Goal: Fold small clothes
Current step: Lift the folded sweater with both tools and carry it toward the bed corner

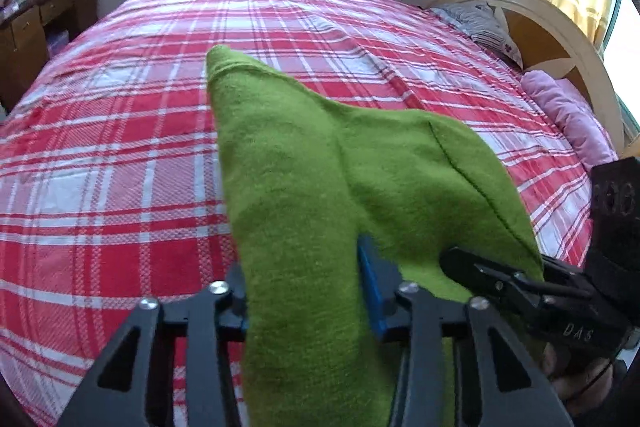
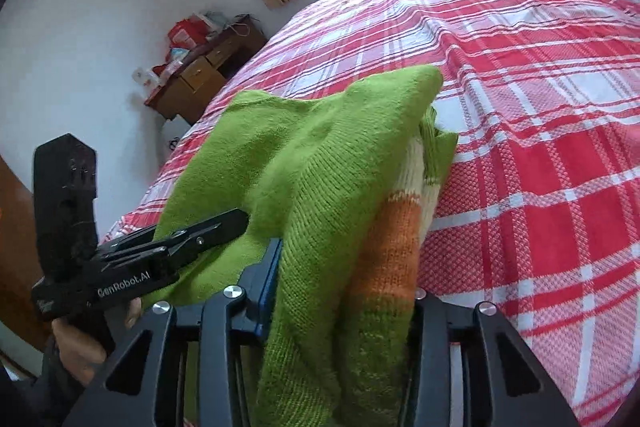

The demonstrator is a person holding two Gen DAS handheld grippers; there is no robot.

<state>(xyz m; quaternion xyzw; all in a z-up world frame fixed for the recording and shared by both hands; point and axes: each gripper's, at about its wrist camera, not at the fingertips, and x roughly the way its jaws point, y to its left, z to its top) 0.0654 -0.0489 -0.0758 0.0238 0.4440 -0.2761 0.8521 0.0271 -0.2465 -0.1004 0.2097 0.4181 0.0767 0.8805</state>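
Observation:
A small green knitted sweater [image 1: 304, 163] with orange and cream stripes [image 2: 396, 227] hangs lifted over the bed. My left gripper [image 1: 304, 291] is shut on one part of it; the cloth drapes over and hides the fingertips. My right gripper [image 2: 344, 287] is shut on another part, with the striped part running between its fingers. The right gripper shows at the lower right of the left wrist view [image 1: 520, 283], pinching the sweater's edge. The left gripper shows at the left of the right wrist view [image 2: 192, 243].
The bed with a red and white plaid cover [image 1: 120, 147] fills both views. A curved wooden headboard [image 1: 560, 27], a patterned pillow [image 1: 480, 23] and a purple blanket [image 1: 568, 115] lie at the right. A wooden desk with clutter [image 2: 200, 75] stands by the far wall.

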